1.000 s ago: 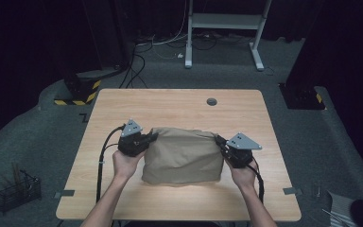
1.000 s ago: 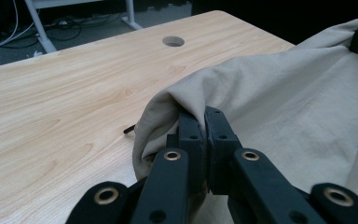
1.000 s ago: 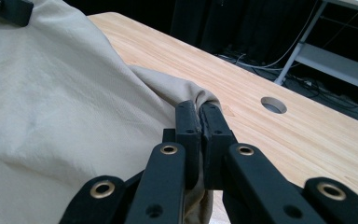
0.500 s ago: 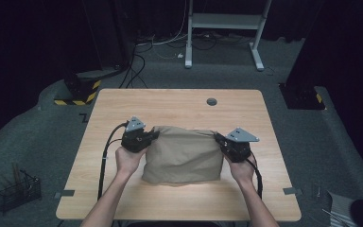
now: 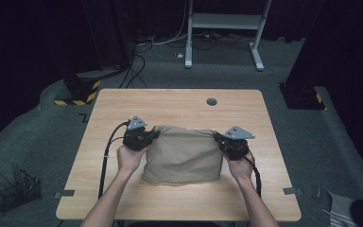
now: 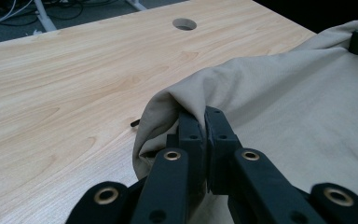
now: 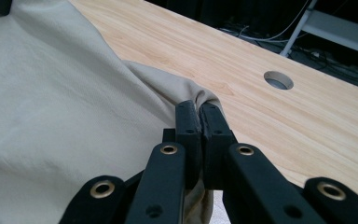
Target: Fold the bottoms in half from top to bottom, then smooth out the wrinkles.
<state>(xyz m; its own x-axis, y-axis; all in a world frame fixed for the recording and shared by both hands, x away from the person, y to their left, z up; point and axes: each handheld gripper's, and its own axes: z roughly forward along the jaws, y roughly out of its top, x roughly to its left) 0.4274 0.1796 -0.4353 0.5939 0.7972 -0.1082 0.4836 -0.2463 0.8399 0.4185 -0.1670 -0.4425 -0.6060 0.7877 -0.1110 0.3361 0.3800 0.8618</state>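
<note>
cloth: a tan cloth lies in the middle of the wooden table, nearer the person's side. it looks folded into a soft, thick block.
left gripper: the left gripper is squeezed tight on the far left corner of the cloth. in the left gripper view the jaws are pinched together with a fold of cloth bunched up over them.
right gripper: the right gripper is squeezed tight on the far right corner. in the right gripper view the cloth is tucked between its closed jaws.
step: it looks like both far corners are held, ready to lift or fold the cloth.
how to do it well: keep both grips tight. move both hands together, at the same speed and the same height. keep the far edge pulled straight but not too hard, so a corner does not slip out.
long way: the cloth is longer from left to right across the table.
which way it points: the held edge faces away from the person, toward the round hole in the table. the free edge faces the person.
</note>
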